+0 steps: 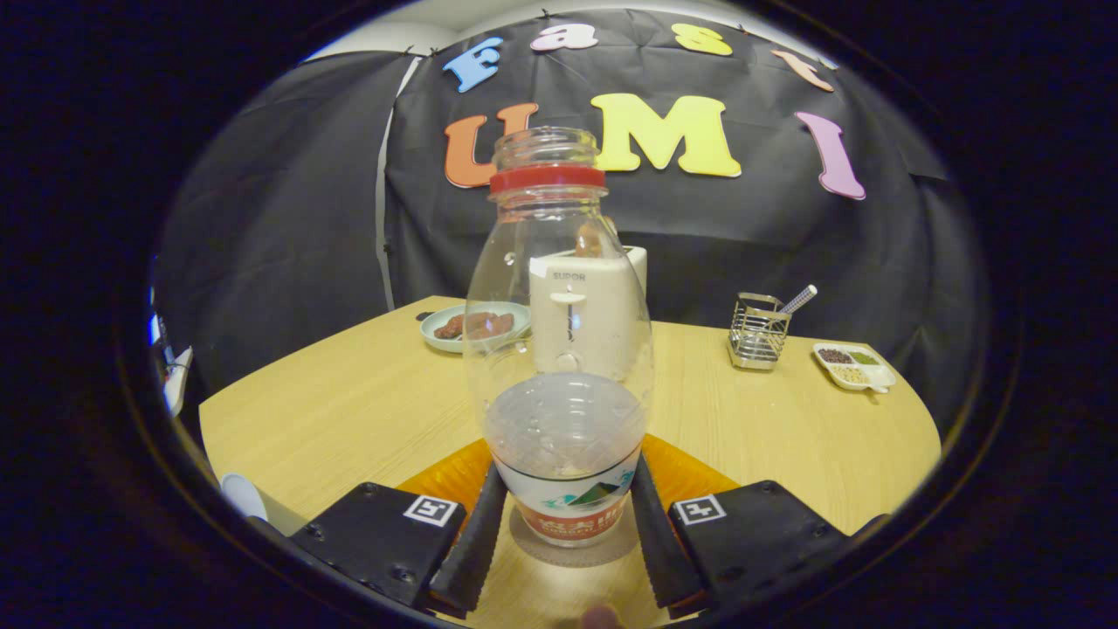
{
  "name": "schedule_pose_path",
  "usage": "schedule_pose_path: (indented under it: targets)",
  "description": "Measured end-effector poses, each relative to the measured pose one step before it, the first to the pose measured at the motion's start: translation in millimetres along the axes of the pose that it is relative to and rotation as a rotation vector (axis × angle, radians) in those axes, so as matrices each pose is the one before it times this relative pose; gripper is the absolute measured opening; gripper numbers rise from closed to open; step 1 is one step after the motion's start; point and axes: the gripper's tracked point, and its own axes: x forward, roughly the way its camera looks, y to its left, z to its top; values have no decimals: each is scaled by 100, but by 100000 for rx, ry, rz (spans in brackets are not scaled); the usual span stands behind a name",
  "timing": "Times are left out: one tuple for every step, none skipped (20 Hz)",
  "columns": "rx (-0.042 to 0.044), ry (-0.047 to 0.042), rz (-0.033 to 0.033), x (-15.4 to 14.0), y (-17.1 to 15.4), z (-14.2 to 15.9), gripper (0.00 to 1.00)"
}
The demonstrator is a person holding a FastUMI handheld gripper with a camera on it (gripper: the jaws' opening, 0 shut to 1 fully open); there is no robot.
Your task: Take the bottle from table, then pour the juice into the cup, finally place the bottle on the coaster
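Nearest the lens, the tool has its two fingers set narrow against either side of the bottle, low on its labelled base, gripping it. That bottle stands upright and uncapped, looking nearly empty, its base resting on a round grey coaster on the tabletop. An orange mat lies just behind the bottle. Pouring seems done; by my judgement the placing step is in hand. Next, the fingers should part and back straight away without tipping the bottle.
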Motion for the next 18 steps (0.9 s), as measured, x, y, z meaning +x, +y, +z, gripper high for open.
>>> schedule_pose_path:
  targets:
    - [648, 184, 258, 150, 39, -21, 76]
    - [603, 39, 161, 118, -66, -251, 77]
    - [256, -568, 117, 115, -131, 168, 77]
    - [-152, -13, 168, -81, -18, -174, 79]
    - [105, -221, -409, 42, -81, 3, 80]
    - [68, -201, -858, 87, -192, -173, 81]
    - [-14, -45, -465, -89, -73, -10, 82]
    - [452, -200, -582, 58, -75, -174, 83]
    - [342, 118, -337, 1, -144, -4, 85]
    - [356, -335, -456, 38, -51, -38, 91]
    - [341, -312, -536, -75, -58, 151, 92]
    - [308, -288, -841, -285, -144, 79, 92]
    - [262, -603, -492, -460, -137, 301, 93]
    - [724, -1579, -534, -466, 24, 483, 94]
    - [151, -1586, -463, -592, 81, 715, 96]
    - [-12, -1353, 62, -864, 191, 639, 97]
    - [465, -2168, -676, -734, 64, 895, 99]
    - [789, -2650, -501, -832, 134, 1151, 100]
